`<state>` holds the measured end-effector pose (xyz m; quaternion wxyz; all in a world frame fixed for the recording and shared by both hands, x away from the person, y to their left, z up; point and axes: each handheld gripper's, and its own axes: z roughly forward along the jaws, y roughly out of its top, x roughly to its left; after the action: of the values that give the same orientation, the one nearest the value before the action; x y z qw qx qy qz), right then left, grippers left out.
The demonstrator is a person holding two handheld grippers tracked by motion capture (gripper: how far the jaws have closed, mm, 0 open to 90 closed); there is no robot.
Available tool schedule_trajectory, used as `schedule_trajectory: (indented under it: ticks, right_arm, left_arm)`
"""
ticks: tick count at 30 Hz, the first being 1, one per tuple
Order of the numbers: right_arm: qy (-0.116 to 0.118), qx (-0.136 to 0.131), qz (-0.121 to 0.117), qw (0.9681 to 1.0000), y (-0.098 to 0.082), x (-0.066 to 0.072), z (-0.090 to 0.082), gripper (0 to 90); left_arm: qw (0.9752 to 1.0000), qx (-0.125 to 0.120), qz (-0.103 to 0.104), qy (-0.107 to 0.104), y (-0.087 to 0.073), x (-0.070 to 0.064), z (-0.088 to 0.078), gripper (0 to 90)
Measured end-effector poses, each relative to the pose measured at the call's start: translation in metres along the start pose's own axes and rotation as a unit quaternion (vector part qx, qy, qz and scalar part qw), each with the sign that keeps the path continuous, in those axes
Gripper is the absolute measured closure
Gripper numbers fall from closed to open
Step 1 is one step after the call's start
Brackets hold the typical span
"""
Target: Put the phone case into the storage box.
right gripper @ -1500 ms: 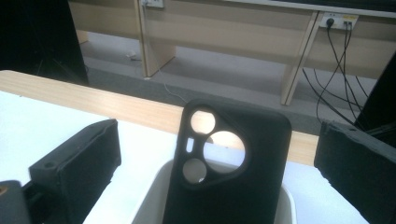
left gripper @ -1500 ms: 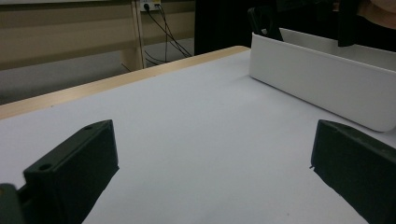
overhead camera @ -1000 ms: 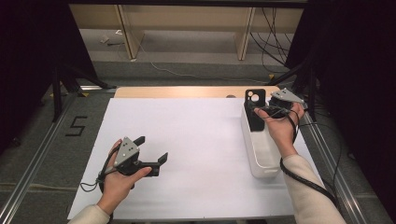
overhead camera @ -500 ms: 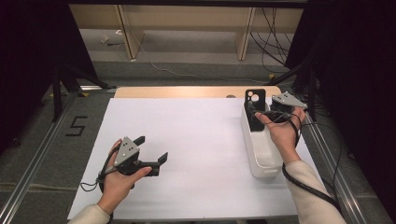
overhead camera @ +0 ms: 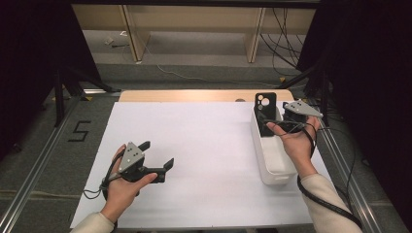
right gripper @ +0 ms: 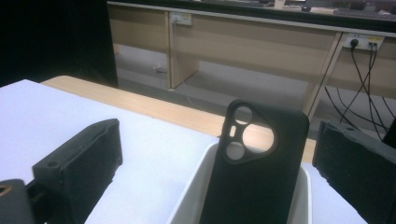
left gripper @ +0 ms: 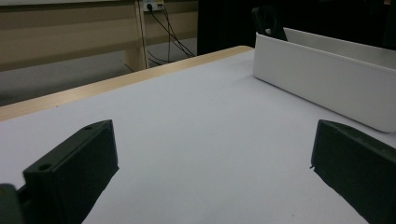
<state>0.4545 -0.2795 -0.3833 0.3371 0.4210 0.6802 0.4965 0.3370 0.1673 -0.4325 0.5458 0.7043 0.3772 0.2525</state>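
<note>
A person sits at a table covered by a white sheet [overhead camera: 209,145], holding a two-jaw gripper in each hand. Seen from the high view, the left gripper [overhead camera: 158,155] rests low on the sheet at about 8 o'clock from the table's middle, held in the left hand [overhead camera: 124,182], with its two black jaws spread wide and nothing between them; a grey three-cornered plate sits on top of it. In the left gripper view, the same two jaws stand well apart over bare white sheet, with the long white tray [left gripper: 327,84] ahead at 1 o'clock. In the high view that white tray [overhead camera: 272,165] lies at about 3 o'clock on the table, its long side running away from the person. A black phone case [overhead camera: 265,114] stands upright at the tray's far end, leaning on the end wall, its camera cut-outs at the top. The right gripper [overhead camera: 286,121], held in the right hand [overhead camera: 296,143], sits just beside the case at the tray's far right corner. In the right gripper view, the phone case [right gripper: 261,172] rises from inside the tray [right gripper: 196,196] between the two jaws, which are spread wide on either side and do not touch it.
</note>
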Motion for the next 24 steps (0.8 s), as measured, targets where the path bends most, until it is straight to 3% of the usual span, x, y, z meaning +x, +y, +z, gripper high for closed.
schedule_trajectory:
  ticks: [24]
  right_arm:
    - [0.041, -0.011, -0.009, 0.9991, -0.002, 0.018, -0.025, 3.5]
  left_arm:
    - [1.0000, -0.002, 0.001, 0.001, 0.001, 0.001, -0.001, 0.0]
